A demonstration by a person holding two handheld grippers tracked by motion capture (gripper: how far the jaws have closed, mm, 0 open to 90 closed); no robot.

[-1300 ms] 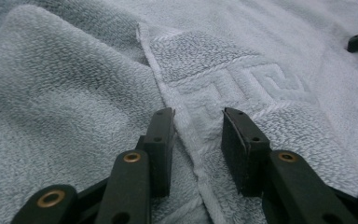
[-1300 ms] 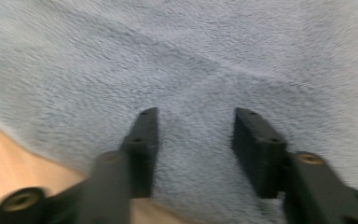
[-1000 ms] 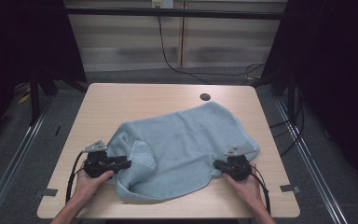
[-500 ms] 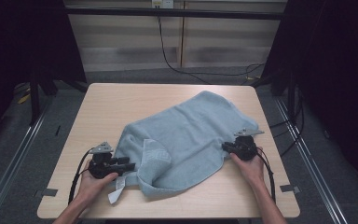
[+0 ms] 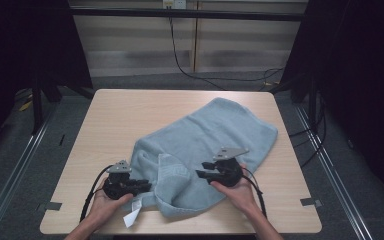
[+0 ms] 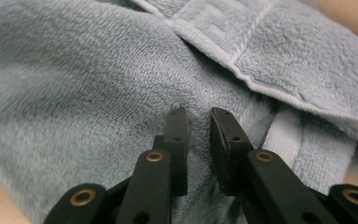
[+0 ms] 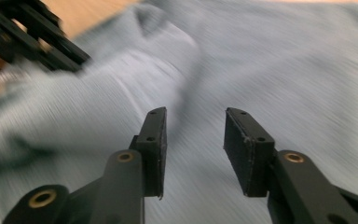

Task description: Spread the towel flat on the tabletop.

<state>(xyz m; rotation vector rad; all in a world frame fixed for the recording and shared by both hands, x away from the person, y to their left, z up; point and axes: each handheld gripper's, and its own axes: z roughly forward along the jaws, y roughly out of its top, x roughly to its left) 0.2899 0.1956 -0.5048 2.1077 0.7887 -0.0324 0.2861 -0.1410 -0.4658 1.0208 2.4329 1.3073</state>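
A light blue towel (image 5: 220, 135) lies crumpled across the middle of the wooden table (image 5: 115, 115), with its near left part folded over. My left gripper (image 5: 142, 186) is at the towel's near left edge. In the left gripper view its jaws (image 6: 198, 116) have just been closing and dig into the towel (image 6: 74, 70), with pile pinched in the narrow gap. My right gripper (image 5: 202, 175) hovers over the near middle of the towel. Its jaws (image 7: 193, 121) have just been opening, nothing is between them, and the towel (image 7: 284, 60) lies below. The left gripper (image 7: 32, 37) shows farther off there.
A white label (image 5: 130, 218) hangs from the towel's near edge by the left hand. Bare tabletop runs along the far side and left. Dark frame posts and cables stand beyond the table's far edge.
The right gripper let go of the towel's right edge and moved left over the cloth with its jaws wider. The left gripper's jaws narrowed on the near left fold.
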